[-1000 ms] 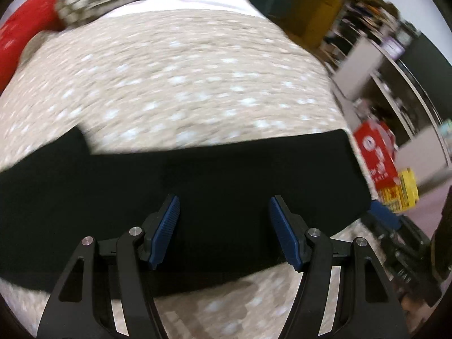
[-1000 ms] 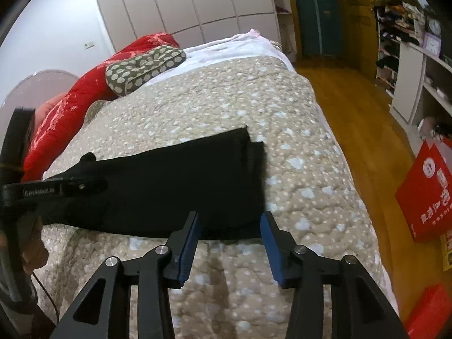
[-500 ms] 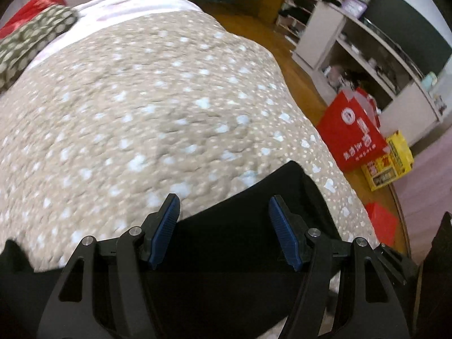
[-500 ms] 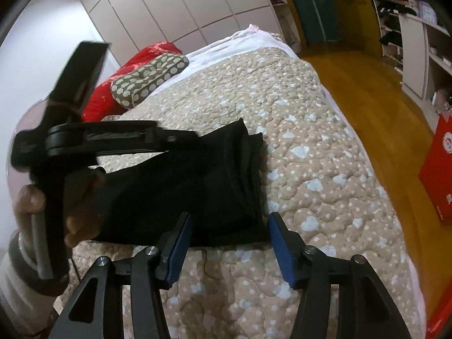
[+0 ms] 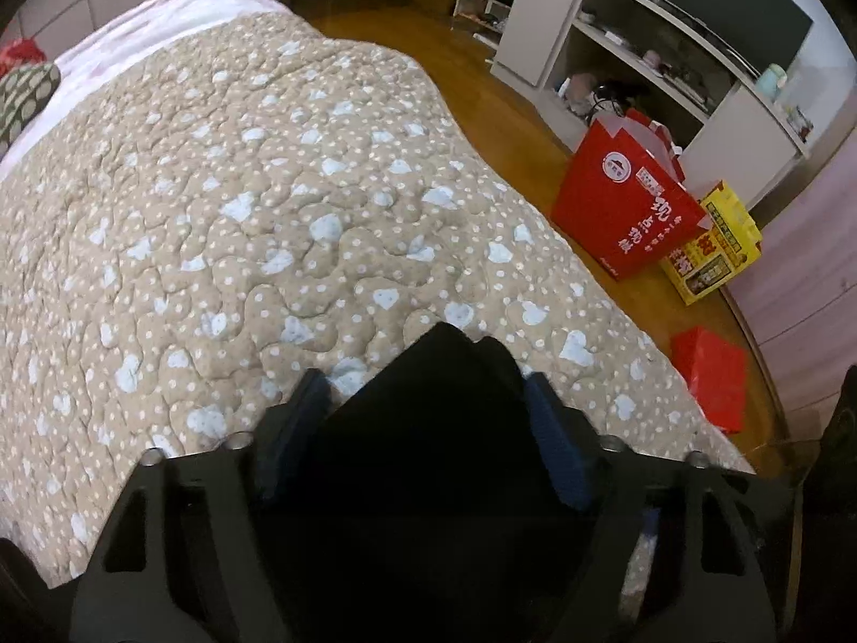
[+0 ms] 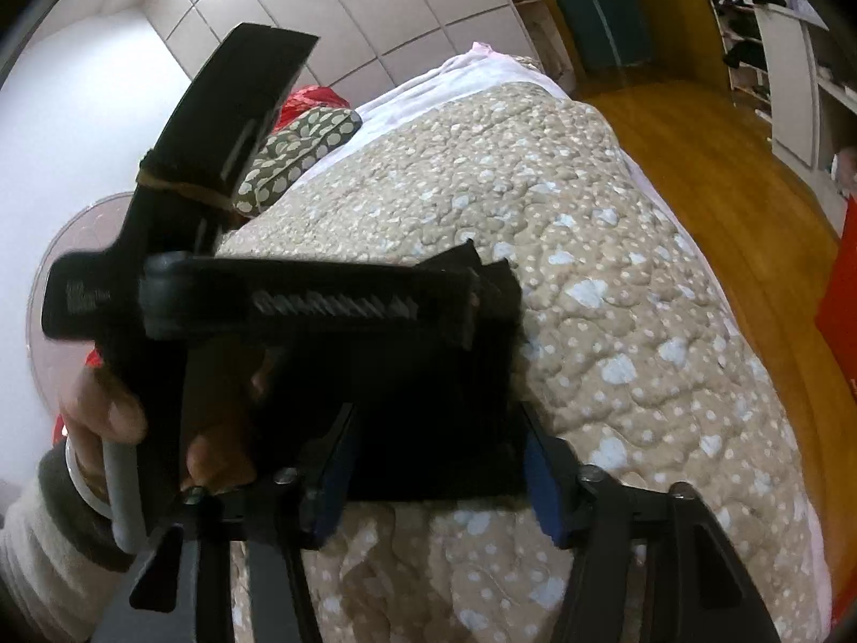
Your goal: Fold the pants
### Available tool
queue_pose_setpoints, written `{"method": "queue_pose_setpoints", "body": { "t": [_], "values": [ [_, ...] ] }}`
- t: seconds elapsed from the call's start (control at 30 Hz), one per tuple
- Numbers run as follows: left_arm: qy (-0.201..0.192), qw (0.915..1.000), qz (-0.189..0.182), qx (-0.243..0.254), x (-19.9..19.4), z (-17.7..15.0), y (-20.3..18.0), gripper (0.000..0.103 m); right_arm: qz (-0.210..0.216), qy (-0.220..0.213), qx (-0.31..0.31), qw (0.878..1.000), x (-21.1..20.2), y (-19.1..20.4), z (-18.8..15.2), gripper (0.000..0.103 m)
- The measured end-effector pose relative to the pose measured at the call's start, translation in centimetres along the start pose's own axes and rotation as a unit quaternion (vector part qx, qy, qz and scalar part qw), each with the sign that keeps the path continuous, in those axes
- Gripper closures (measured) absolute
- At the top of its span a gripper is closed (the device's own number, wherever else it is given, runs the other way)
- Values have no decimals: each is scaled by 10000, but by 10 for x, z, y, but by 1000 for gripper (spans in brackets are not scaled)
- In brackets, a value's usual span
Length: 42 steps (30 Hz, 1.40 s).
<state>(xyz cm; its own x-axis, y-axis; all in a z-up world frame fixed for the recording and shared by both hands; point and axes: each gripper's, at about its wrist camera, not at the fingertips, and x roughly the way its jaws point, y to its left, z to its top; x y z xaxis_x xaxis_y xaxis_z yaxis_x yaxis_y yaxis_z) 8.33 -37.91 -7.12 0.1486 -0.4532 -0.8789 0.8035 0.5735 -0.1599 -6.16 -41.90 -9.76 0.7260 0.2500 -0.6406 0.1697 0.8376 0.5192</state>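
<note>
The black pants (image 6: 428, 428) lie on the beige quilted bed (image 6: 616, 294). In the left wrist view a corner of the pants (image 5: 444, 402) fills the space between the fingers of my left gripper (image 5: 428, 402), which is open and low over the cloth. My right gripper (image 6: 436, 439) is open, with the near edge of the pants between its blue pads (image 6: 541, 477). The left gripper's body (image 6: 300, 305) shows in the right wrist view, just above the pants, held by a hand (image 6: 102, 402).
A red bag (image 5: 626, 203), a yellow box (image 5: 712, 246) and a small red box (image 5: 709, 375) stand on the wood floor right of the bed. White shelves (image 5: 643, 53) line the far wall. A spotted pillow (image 6: 300, 150) and red cloth (image 6: 305, 99) lie at the bed's head.
My left gripper swept right along the pants to their right end and dropped low over them. My right gripper moved closer to the pants' near edge.
</note>
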Motion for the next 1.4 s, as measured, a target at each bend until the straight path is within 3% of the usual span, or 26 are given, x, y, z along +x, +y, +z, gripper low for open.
{"method": "queue_pose_setpoints", "body": {
  "t": [0.03,0.07,0.13,0.27,0.47,0.57,0.73,0.87,0.93,0.97,1.07,1.23,1.33,1.4],
  "values": [
    [-21,10000,-75,-30,-2,0,1,48,13,-6,-10,10000,2,2,1,83],
    [-22,9999,-153,-77,-4,1,1,59,113,1,0,9999,3,3,3,87],
    [-56,9997,-172,-160,-15,2,4,72,88,-52,-97,9999,2,12,6,89],
    [-446,9972,-445,-409,-71,-2,26,72,281,-331,-395,9983,-16,40,17,90],
    [-1063,9893,-117,-990,-164,-38,77,72,730,-584,-1186,9885,-32,112,35,90],
    [-1153,9839,72,-1364,-184,-63,105,72,874,-531,-1489,9836,-22,143,36,90],
    [-969,9745,354,-1991,-186,-114,149,72,1149,-167,-1677,9790,10,176,25,90],
    [-920,9603,610,-2560,-188,-144,179,72,1365,338,-1700,9754,66,204,2,89],
    [-930,9554,686,-2719,-192,-154,187,72,1228,828,-1685,9745,101,210,-11,74],
    [-934,9538,756,-2752,-193,-159,188,72,1197,1038,-1784,9711,109,216,-16,72],
    [-945,9544,864,-2697,-196,-168,184,72,1542,810,-2222,9593,73,226,-14,69],
    [-980,9596,760,-2527,-188,-174,157,72,1133,-108,-1739,9782,20,174,27,70],
    [-798,9608,871,-2507,-170,-173,147,72,564,24,-1511,9869,39,153,40,85],
    [-590,9599,1057,-2527,-156,-175,145,72,354,238,-1629,9857,63,151,42,88]
  ]
}}
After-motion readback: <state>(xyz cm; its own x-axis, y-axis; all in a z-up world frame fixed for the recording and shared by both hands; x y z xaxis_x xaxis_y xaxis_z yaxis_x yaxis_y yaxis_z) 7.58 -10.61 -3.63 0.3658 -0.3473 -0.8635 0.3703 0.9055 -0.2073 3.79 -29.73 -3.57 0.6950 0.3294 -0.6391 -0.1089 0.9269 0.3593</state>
